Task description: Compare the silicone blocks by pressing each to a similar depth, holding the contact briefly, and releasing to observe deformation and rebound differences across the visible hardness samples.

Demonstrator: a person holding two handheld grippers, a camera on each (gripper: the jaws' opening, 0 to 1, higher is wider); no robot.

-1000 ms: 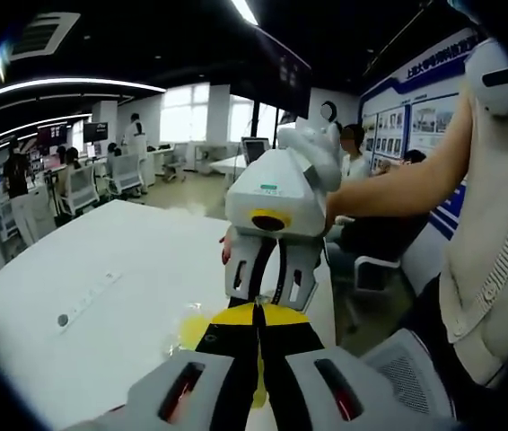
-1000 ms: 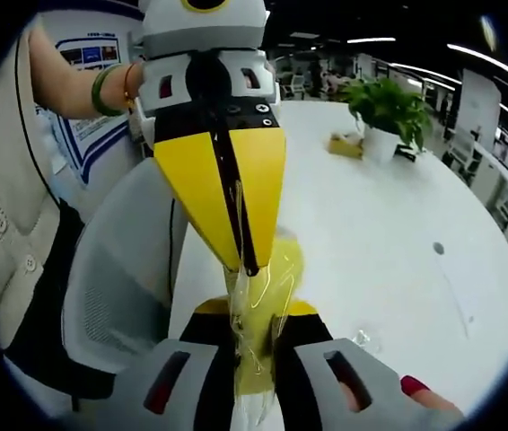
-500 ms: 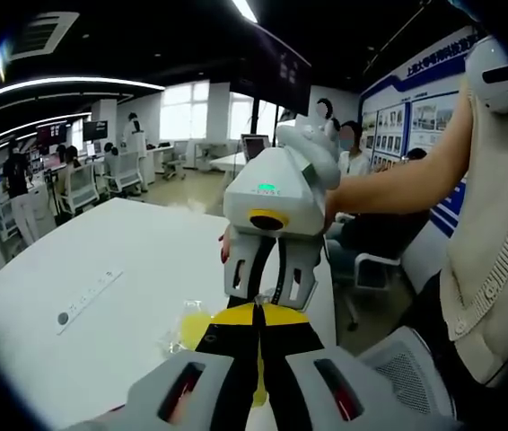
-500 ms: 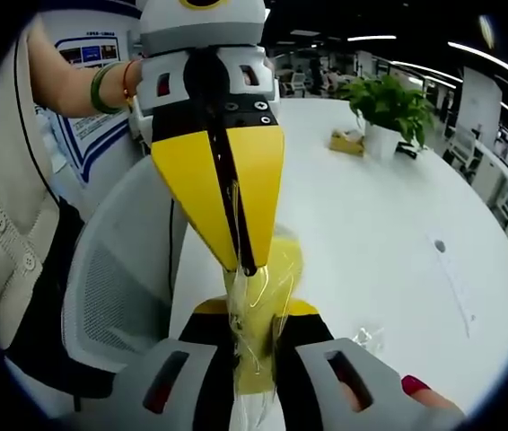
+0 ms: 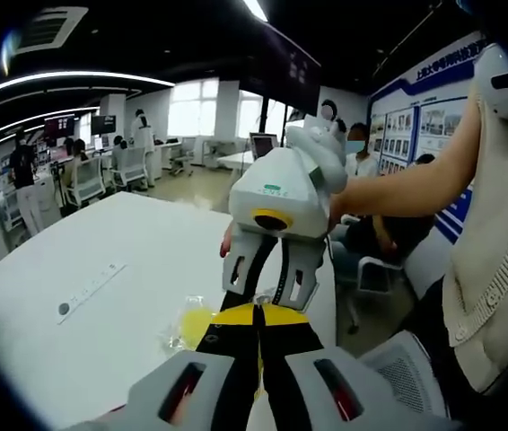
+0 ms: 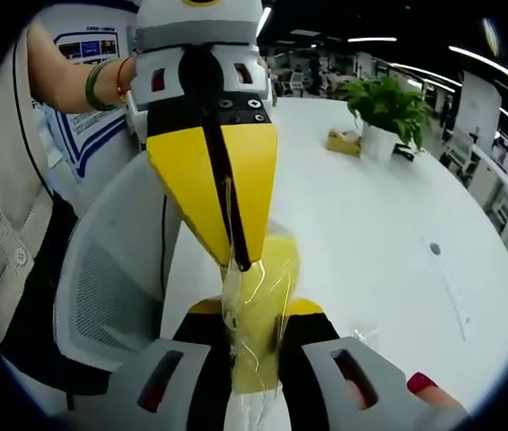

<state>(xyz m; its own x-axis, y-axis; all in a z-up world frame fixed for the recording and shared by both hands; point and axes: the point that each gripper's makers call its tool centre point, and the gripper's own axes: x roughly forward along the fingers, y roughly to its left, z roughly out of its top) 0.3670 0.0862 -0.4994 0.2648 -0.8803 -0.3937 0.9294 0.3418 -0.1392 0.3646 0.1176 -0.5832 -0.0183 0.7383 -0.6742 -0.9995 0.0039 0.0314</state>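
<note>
While both grippers meet over the table [image 6: 389, 224] edge, the yellow block [image 6: 267, 269], in clear wrap [image 6: 252, 337], sits pinched between them. Left gripper [image 6: 236, 263]: enters the right view from 12 o'clock, jaws closed on the wrap's top. Right gripper [image 6: 254, 377]: at 6 o'clock, jaws narrow, clamping the wrapped block. Plant [image 6: 384, 108] at 1 o'clock. Step judged: unwrapping or squeezing a sample, pressing not begun. Next: free the block, set it down, press evenly.

The yellow-jawed left gripper [image 6: 236, 260] and the yellow-jawed right gripper [image 6: 256, 314] are held tip to tip, both clamped on a clear-wrapped yellow silicone block [image 6: 258, 296].
</note>
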